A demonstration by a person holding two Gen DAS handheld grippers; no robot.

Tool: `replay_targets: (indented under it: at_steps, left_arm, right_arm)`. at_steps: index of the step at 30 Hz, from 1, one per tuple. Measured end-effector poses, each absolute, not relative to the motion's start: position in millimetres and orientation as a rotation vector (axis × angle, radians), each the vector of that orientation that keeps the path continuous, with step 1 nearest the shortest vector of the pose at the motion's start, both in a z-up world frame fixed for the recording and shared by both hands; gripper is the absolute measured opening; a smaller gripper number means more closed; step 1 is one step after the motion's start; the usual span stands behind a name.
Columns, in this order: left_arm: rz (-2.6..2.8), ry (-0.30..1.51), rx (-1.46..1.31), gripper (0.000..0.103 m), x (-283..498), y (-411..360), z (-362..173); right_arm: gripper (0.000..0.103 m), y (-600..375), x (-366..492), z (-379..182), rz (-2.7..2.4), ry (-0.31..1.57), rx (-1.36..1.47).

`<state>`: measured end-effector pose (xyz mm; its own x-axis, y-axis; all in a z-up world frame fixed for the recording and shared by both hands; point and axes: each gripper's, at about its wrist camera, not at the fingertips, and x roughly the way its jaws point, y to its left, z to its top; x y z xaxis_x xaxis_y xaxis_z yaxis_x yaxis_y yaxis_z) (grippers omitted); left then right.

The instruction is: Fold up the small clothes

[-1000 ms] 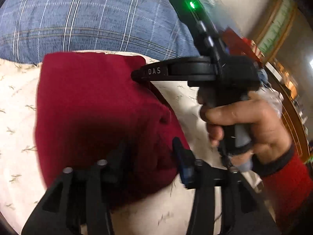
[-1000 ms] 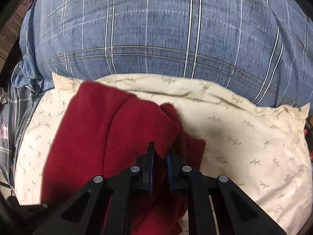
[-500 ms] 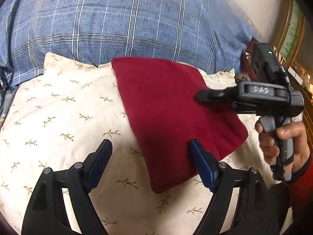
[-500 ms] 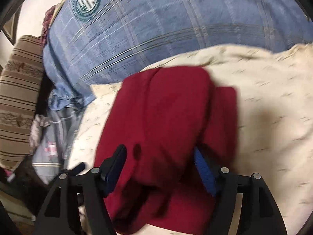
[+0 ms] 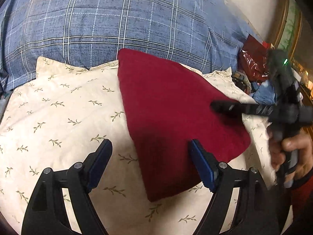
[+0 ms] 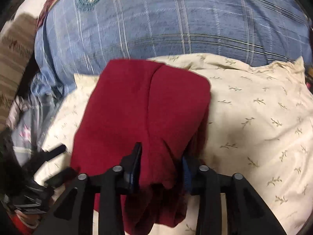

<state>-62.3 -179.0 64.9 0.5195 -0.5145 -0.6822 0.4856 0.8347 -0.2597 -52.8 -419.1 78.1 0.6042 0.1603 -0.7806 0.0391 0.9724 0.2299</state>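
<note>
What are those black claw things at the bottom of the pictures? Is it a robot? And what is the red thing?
It's not a robot. A person holds a grabbing tool in each hand, and each tool has two fingers and a small camera looking along them. One picture comes from the left gripper, the other from the right gripper. In the left picture you can even see the person's right hand holding the other tool. The red thing is a small dark red cloth, folded and lying on a cream pillow with little leaves. Behind it is a big blue checked pillow. The left fingers are wide open and hold nothing. The right fingers are partly closed around a bunched edge of the cloth.
</note>
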Motion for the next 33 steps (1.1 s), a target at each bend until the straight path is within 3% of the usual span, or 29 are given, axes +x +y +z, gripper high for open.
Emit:
replay_targets:
  at_steps: [1, 4, 10, 14, 21, 24, 28, 33]
  left_arm:
    - [-0.596, 0.827, -0.027, 0.081, -63, -180, 64]
    - [-0.584, 0.842, -0.022, 0.081, -58, -183, 60]
    - [-0.57, 0.87, -0.016, 0.082, -50, -188, 51]
    - [-0.57, 0.877, -0.017, 0.083, -46, -191, 48]
    - [-0.561, 0.876, -0.008, 0.083, -47, -191, 47]
    - [-0.559, 0.874, -0.006, 0.083, -48, -190, 47]
    - [-0.564, 0.884, 0.002, 0.083, -48, -191, 45]
    - [-0.561, 0.878, 0.002, 0.083, -48, -189, 45]
  right_arm:
    - [0.051, -422, -57, 87, 0.044, 0.887, 0.237]
    - [0.051, -425, -60, 112, -0.007, 0.787, 0.207]
    - [0.033, -389, -10, 78, 0.054, 0.901, 0.038]
    - [0.04, -396, 14, 56, 0.023, 0.903, 0.062]
    - [0.044, -392, -33, 91, 0.046, 0.857, 0.073]
    - [0.043, -385, -55, 93, 0.059, 0.85, 0.041]
    - [0.041, -389, -66, 53, 0.01, 0.951, -0.013]
    - [0.041, -397, -76, 62, 0.022, 0.932, 0.057]
